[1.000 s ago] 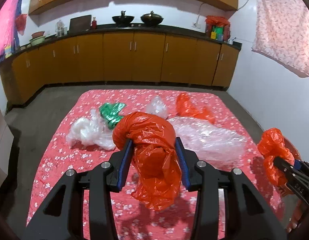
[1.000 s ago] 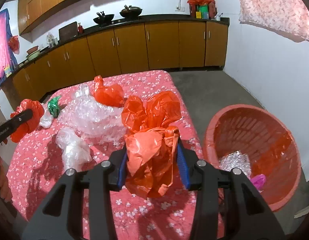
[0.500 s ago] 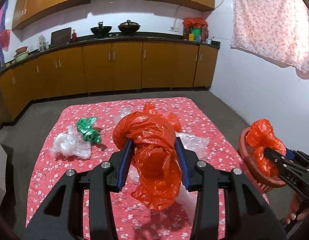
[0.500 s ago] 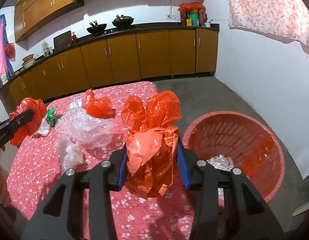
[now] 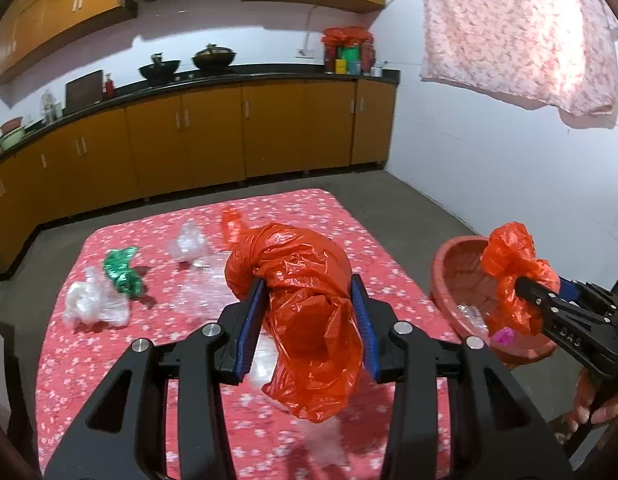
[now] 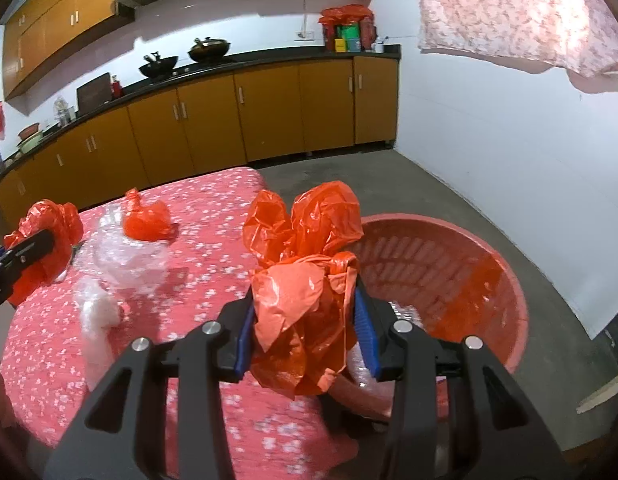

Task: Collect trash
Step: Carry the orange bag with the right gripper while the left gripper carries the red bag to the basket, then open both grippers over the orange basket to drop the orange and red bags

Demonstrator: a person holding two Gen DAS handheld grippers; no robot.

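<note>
Right wrist view is showing the right gripper clamping a crumpled orange bag between its blue pads, jaws partly closed and pressing into the plastic from both sides. The bag is hanging right at the near rim of the red basket, part of it already over the opening, where some silvery and pink scraps are lying at the bottom.

In the left wrist view the left gripper is gripping a second, larger orange bag the same way, pads squeezing its middle while the loose tail is dangling below. That bag is hanging above the flowered tablecloth, to the left of the basket and not yet near it.

To do the drop well, the right bag should be travelling fully past the basket's rim before the jaws are opening, since thin plastic is likely to drift or cling to a pad; a wide release low over the opening seems safest. The left bag is needing to clear the table's edge beside the basket, and following in turn avoids crowding the two grippers over the basket.

Farther from the basket, a green wrapper, clear plastic pieces and a small orange bag are waiting on the cloth.
</note>
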